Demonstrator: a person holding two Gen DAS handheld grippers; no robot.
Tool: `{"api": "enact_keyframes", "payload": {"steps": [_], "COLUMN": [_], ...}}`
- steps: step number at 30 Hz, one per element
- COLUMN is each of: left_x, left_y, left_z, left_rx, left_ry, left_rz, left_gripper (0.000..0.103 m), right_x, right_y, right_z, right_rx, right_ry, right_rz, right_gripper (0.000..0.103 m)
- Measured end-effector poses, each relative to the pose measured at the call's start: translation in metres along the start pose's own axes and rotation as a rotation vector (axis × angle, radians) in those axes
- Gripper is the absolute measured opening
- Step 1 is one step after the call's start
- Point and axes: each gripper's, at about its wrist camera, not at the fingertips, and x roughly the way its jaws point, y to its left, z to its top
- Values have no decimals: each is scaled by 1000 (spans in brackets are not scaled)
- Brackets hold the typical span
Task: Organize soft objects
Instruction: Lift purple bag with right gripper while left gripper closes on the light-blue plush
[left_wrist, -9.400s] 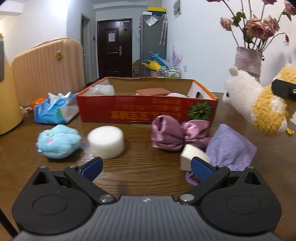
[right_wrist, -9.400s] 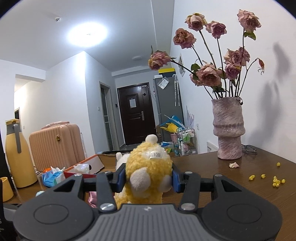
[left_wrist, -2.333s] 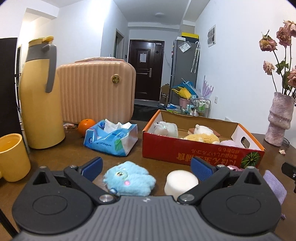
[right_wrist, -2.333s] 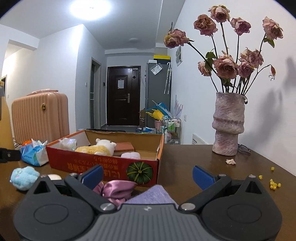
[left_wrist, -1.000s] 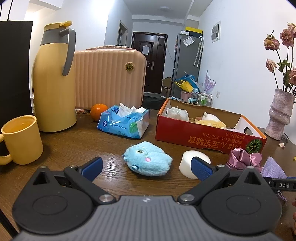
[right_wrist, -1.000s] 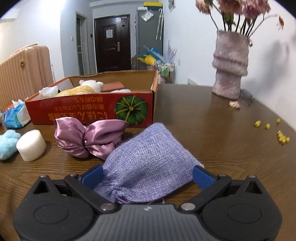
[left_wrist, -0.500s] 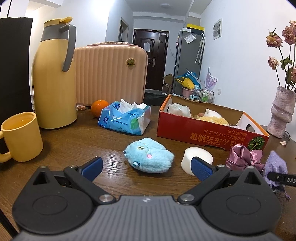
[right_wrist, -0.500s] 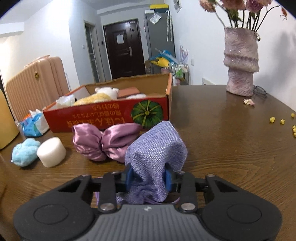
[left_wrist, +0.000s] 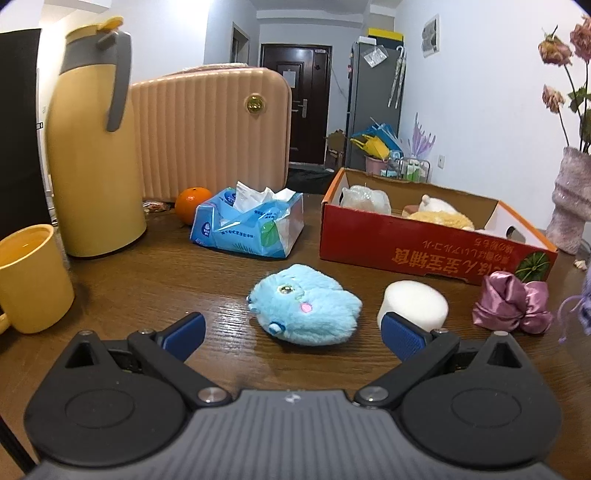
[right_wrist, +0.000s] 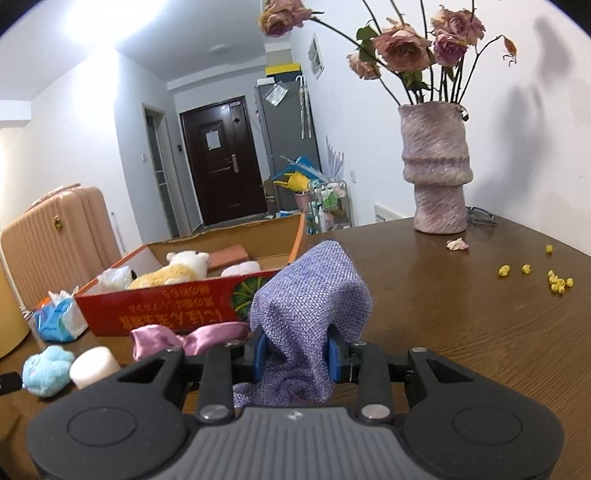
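Nearest, right gripper: fingers clamped on the purple fabric pouch, having closed on it within the last second; pouch bunched between the pads, its upper part standing above them, its lower folds hanging just behind.

Left gripper: fingers wide apart, nothing between them, bare tabletop under them.

Blue plush toy: lying on the tabletop just ahead of the left gripper, clear wood on its near and left sides.

White foam cylinder: upright, just right of the plush, a narrow gap between them.

Pink satin bow: right of the cylinder, near the box's front corner.

Red cardboard box: open top, long front wall facing the grippers; holds a yellow-and-white plush and other soft items.

Tissue pack: left of the box, a gap between them.

Yellow mug, yellow thermos: left edge.

Vase: far right, with open tabletop in front of it, scattered with small yellow bits.
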Motion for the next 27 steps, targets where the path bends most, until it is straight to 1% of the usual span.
{"api": "enact_keyframes", "payload": {"steps": [7, 13, 16, 22, 27], "left_x": [30, 46, 57, 77, 86], "left_y": [-1, -4, -6, -5, -6], "left_z": [6, 10, 12, 16, 16], "left_rx": [28, 45, 60, 53, 45], "left_ry": [39, 54, 66, 119, 148], "left_rz": [13, -1, 12, 17, 7], "left_gripper": [103, 103, 103, 103, 103], "right_x": [6, 15, 21, 31, 37], "right_y": [-3, -5, -6, -7, -7], "right_z": [1, 3, 4, 8, 8], "right_rx": [7, 3, 4, 7, 10], "right_ry": [-27, -37, -23, -12, -4], "right_rz": [-14, -31, -34, -37, -38], "right_gripper": [31, 31, 31, 31, 31]}}
